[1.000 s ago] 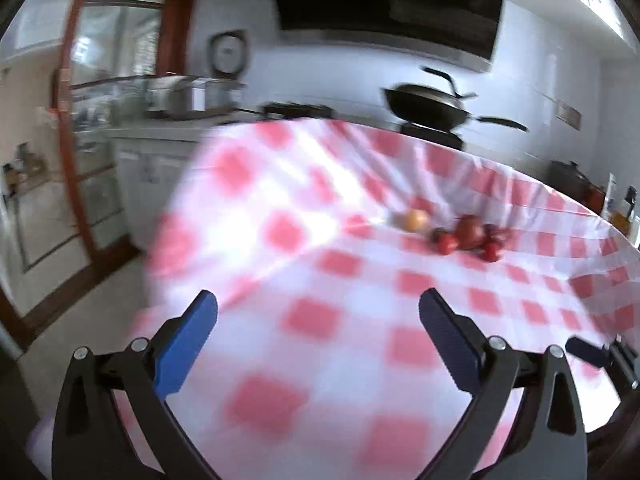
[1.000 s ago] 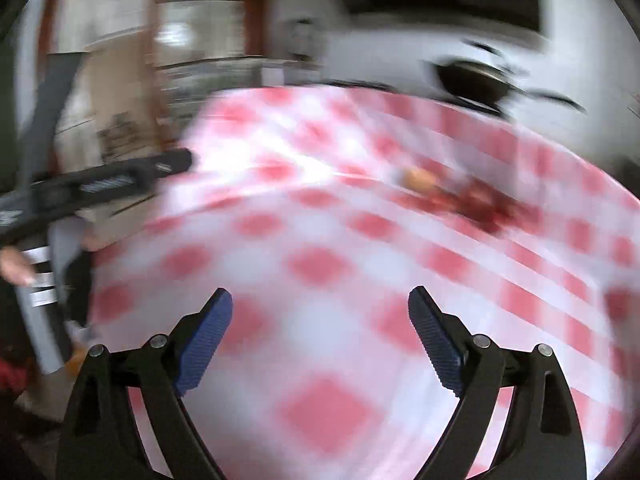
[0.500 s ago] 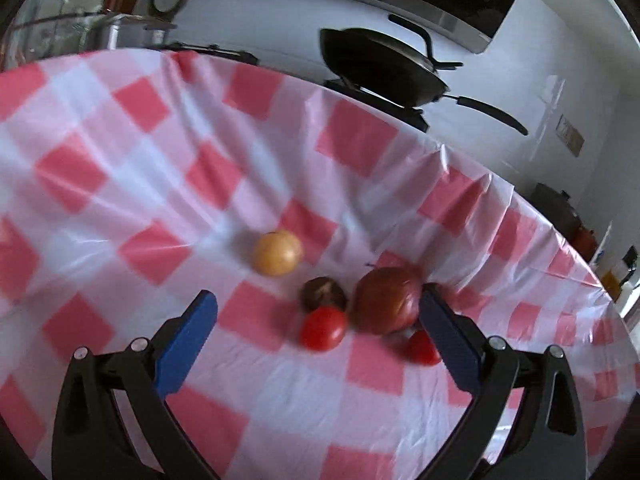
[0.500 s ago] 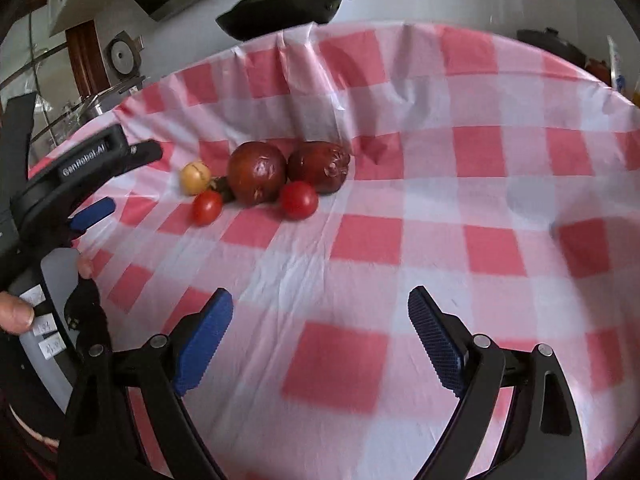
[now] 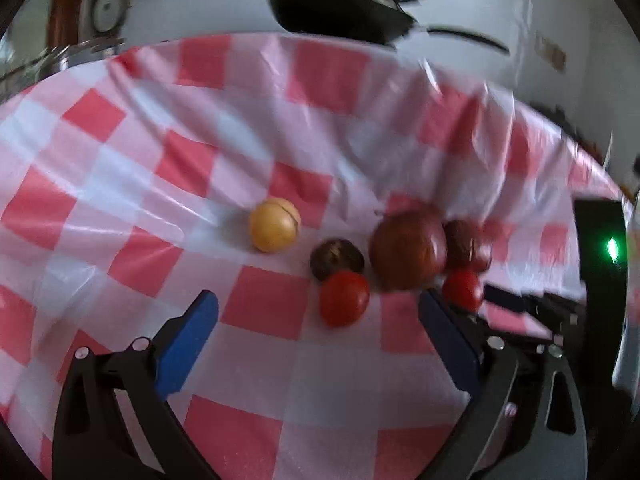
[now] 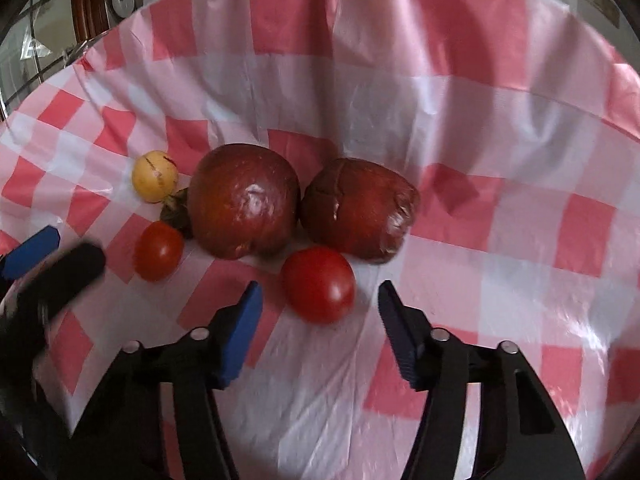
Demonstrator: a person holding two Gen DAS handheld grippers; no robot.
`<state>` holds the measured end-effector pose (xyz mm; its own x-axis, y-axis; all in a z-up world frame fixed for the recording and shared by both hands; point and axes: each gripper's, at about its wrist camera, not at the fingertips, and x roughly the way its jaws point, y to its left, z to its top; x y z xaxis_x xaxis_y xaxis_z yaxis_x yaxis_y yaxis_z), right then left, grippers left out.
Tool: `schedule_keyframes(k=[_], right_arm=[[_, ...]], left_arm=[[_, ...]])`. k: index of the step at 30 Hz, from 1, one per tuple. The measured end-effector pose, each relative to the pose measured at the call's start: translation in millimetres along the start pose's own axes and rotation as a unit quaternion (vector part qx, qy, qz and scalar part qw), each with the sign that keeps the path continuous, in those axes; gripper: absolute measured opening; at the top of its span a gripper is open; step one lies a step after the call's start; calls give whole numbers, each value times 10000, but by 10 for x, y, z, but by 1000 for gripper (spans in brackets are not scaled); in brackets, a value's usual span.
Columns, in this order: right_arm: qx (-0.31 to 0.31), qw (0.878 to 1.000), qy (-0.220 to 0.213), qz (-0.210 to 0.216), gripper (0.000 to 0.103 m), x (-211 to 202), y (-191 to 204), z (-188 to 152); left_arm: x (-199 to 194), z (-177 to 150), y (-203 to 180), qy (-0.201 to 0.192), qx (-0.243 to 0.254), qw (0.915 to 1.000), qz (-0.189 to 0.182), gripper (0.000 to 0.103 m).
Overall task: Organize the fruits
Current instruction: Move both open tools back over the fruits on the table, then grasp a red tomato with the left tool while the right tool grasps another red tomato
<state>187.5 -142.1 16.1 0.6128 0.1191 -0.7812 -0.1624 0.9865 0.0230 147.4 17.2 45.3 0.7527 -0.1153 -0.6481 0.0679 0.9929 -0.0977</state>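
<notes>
Nothing looks sorted yet: all the fruit sits in one cluster on the checked cloth point(image 6: 520, 160). The right gripper point(image 6: 320, 312) is closing around the near tomato point(image 6: 319, 285), pads not yet touching it. The left gripper point(image 5: 318, 320) hangs wide apart, empty, before the other tomato point(image 5: 344, 298), beside the apples point(image 6: 244, 216).

Fruit cluster off my jaws
Red tomato point(image 6: 319, 284) just beyond my right jaws; two dark apples point(image 6: 244, 200) touching behind it
</notes>
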Motion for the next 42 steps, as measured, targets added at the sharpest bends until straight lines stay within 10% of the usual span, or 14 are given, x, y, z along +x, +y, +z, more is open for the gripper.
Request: schedule_keyframes(k=[5,10,19,29,42], right_arm=[[41,9999,-50,134,36,34,-91,40],[764,9924,-308,911,36,-167,-557,53],[1706,9802,-445,898,36,-151,-1253,-36],[1482,9860,-332,695,36,-99,-1103,-69],[1499,9861,-470,541,36,-62,-984,-68]], left_arm=[[164,-58,-104,347,297,9989,87,87],[198,-64,-115,343,279,9990,79,86],[526,47,-154,679,103,9976,103,76],[698,134,-69,850,-52,9964,-5,34],[454,162,126,443,-351,9981,233,33]])
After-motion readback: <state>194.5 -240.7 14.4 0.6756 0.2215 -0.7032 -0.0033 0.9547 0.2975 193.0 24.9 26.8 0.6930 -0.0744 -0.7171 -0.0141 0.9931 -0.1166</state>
